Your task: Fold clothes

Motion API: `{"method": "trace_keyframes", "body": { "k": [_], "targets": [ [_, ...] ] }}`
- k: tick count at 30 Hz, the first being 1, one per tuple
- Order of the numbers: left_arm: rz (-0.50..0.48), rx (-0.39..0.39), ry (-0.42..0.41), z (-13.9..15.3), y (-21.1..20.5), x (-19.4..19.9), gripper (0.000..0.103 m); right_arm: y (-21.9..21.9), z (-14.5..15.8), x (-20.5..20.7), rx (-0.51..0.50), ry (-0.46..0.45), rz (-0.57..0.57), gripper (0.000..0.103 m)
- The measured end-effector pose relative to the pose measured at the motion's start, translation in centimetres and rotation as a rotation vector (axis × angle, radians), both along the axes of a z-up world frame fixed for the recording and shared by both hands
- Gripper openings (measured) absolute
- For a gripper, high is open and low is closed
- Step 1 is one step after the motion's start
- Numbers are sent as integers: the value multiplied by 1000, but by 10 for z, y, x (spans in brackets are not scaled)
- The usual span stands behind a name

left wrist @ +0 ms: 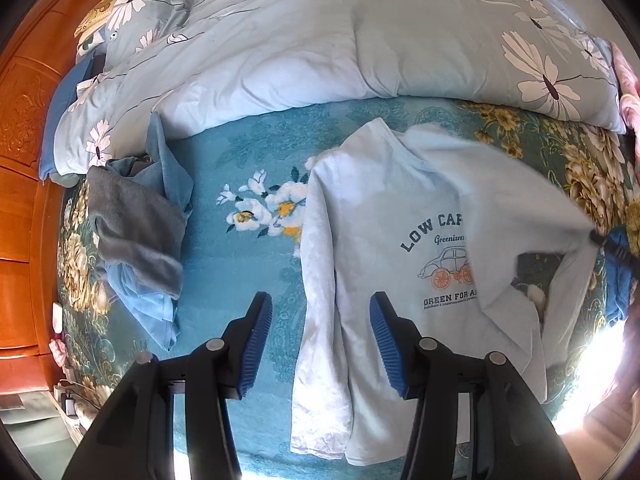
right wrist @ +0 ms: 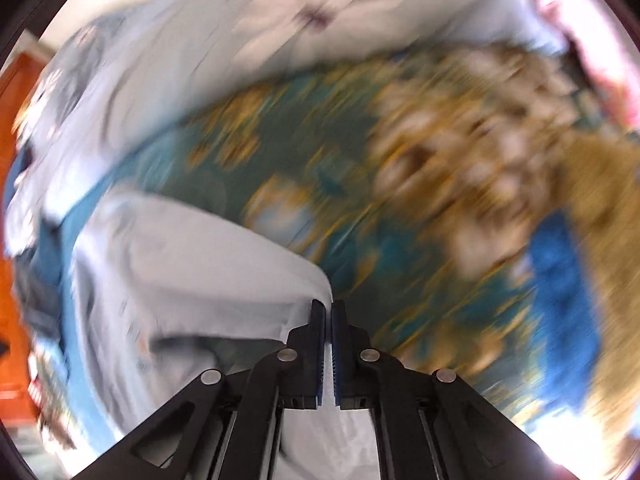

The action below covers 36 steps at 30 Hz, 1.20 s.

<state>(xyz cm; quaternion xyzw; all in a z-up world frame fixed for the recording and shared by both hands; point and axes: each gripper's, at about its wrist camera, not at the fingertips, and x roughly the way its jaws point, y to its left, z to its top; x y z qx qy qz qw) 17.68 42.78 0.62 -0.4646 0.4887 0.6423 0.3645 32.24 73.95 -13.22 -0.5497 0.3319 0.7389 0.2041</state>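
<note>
The shirt (left wrist: 384,240) lies lengthwise, collar far; right claw (right wrist: 329,312), apparently clenched on its cloth; left claw (left wrist: 316,320) released.

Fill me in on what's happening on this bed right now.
A person with a gripper in each hand is folding a pale long-sleeved shirt spread on the teal floral bedspread. The right gripper is shut on a fold of the shirt's fabric and has one side pulled across the printed front, partly covering the lettering. The left gripper hangs open above the shirt's other side, holding nothing. A pile of grey and blue clothes lies beside it, near the duvet.
</note>
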Motion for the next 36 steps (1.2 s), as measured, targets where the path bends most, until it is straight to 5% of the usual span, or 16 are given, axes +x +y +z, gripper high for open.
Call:
{"method": "trace_keyframes", "body": {
  "k": [9,19,22,24,30,36],
  "targets": [
    [27,-25,1,-7,-5,-5,53,82,9,-8,146,-72,-166,3],
    [120,-42,16,-8,-33,-25,52,68,2,-27,166,-109,-119,7],
    [135,-26,17,-3,-42,-30,52,59,10,-31,192,-102,-96,26],
    [134,-16,16,0,-47,-33,52,51,23,-30,221,-78,-92,54],
    [134,-2,-35,-7,-67,-49,53,10,62,-16,239,-14,-115,69],
    [64,-7,-30,-26,-72,-91,53,-74,66,20,177,-35,-83,69]
  ]
}}
